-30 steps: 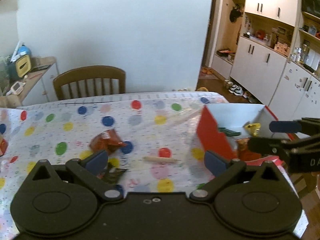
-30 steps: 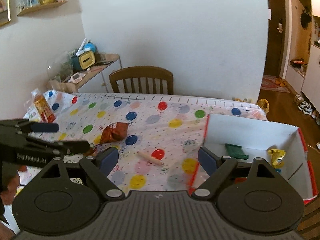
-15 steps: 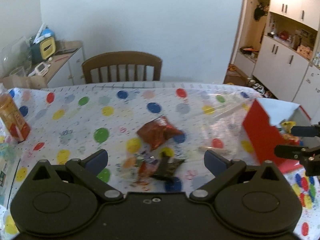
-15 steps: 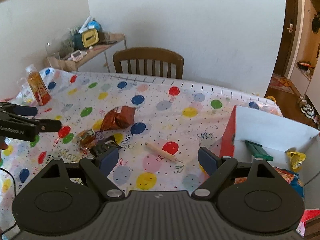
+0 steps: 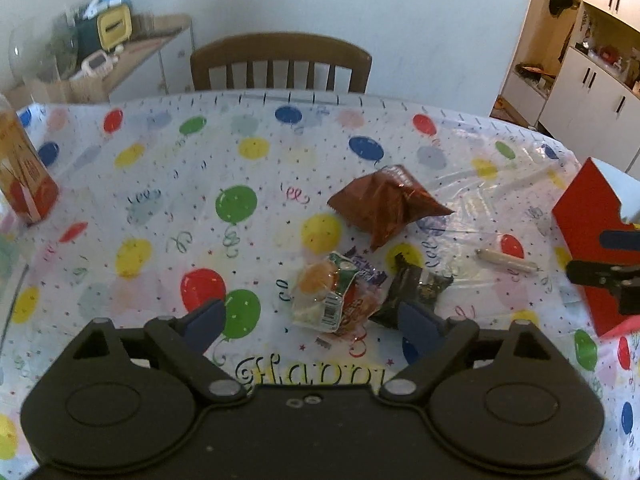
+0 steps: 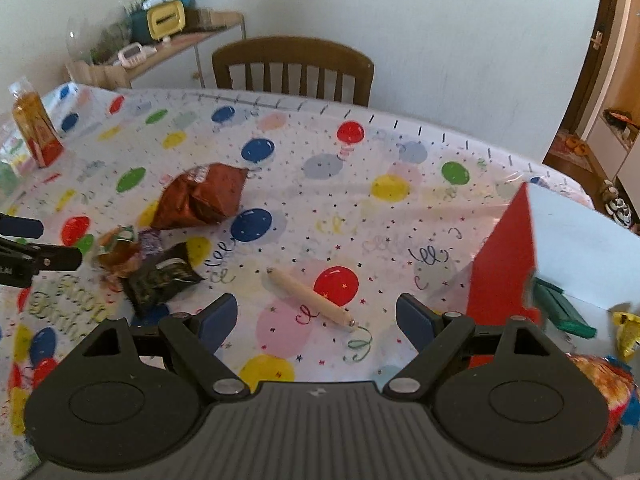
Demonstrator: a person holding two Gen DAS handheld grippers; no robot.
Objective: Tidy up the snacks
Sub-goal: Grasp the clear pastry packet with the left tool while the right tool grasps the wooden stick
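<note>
Brown crinkled snack bag [image 5: 386, 206], puffy, w/ creases.

The red box [image 5: 588, 236] is cut off by the left view's right edge. In the right view, claw housing hides part of the chip bag [image 6: 604, 384] inside it. The dark wrapper's [image 6: 160, 276] print is unreadable. Shelf clutter [image 5: 100, 40] is blurred.
</note>
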